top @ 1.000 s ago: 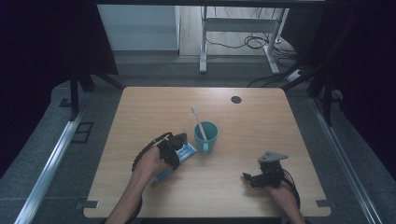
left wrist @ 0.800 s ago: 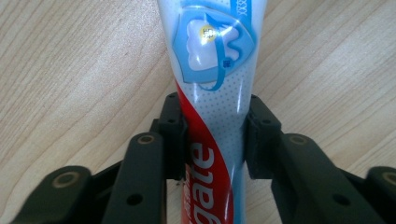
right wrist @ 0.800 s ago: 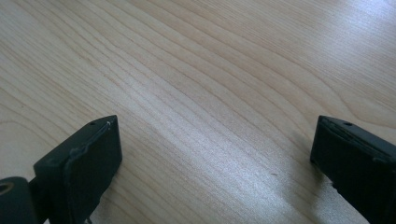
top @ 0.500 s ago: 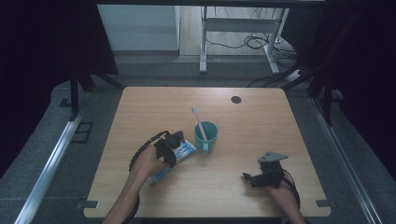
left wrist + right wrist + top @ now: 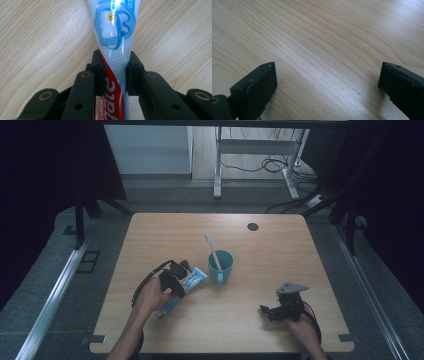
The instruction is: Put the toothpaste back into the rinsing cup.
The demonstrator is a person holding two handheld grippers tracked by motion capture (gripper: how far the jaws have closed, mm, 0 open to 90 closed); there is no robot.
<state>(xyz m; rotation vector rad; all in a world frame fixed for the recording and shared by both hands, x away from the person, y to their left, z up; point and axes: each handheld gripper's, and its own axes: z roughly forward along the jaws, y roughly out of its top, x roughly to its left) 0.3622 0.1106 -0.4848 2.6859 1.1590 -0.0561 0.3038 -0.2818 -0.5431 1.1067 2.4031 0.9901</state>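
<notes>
The place looked like a lab or recording room: a bare wooden table stood on grey carpet, dark curtains hung on both sides, cables trailed by a metal desk frame behind, and rails ran along the floor.

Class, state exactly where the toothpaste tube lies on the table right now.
In the high view the toothpaste tube lies on the table's left half, just left of the teal cup, clamped between the left gripper's fingers.
</notes>
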